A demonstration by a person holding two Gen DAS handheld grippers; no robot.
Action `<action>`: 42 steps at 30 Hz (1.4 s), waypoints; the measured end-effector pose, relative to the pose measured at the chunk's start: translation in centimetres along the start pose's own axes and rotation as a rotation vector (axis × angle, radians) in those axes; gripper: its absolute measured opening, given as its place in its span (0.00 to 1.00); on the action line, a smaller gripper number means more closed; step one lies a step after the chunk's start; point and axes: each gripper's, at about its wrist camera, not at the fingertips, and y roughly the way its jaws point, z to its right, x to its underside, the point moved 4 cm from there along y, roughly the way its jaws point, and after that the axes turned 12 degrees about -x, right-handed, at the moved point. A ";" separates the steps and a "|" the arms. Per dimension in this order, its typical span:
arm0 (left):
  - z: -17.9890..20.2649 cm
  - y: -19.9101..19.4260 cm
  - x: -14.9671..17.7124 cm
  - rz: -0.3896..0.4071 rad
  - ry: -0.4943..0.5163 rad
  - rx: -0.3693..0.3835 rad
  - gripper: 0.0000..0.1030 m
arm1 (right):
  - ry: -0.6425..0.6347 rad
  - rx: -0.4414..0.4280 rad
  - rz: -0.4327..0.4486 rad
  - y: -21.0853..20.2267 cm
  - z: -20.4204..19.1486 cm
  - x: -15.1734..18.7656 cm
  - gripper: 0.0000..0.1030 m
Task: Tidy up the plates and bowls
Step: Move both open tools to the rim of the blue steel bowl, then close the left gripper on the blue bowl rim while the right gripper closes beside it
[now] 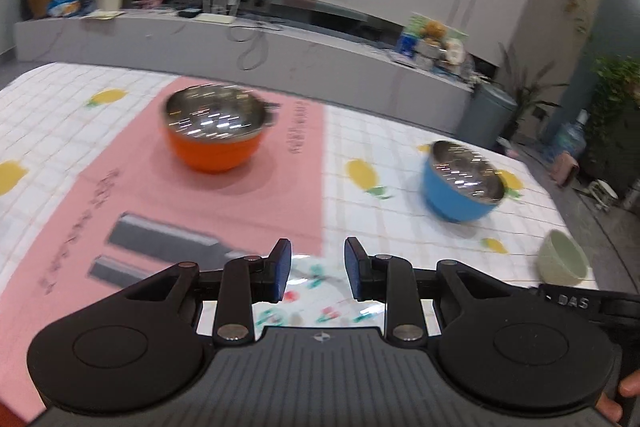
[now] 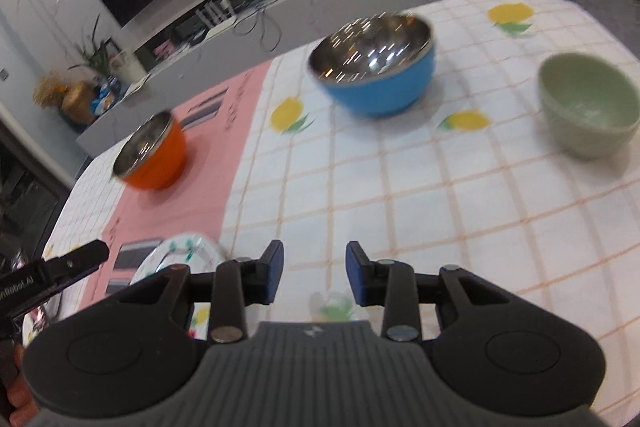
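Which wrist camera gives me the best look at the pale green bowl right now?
The right wrist view: the pale green bowl shows whole, with its inside visible, standing on the checked cloth to the right of the blue bowl. The left wrist view catches it only small at the right edge, partly cut off.

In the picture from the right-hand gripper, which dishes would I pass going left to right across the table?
Patterned plate → orange bowl → blue bowl → pale green bowl.

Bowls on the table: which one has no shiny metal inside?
The pale green bowl. The orange bowl and blue bowl both have mirror-like steel interiors; its inside is plain matte green.
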 end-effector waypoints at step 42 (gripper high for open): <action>15.1 16.7 -6.6 -0.164 0.075 0.082 0.12 | 0.174 0.189 0.019 7.0 9.5 -15.2 0.13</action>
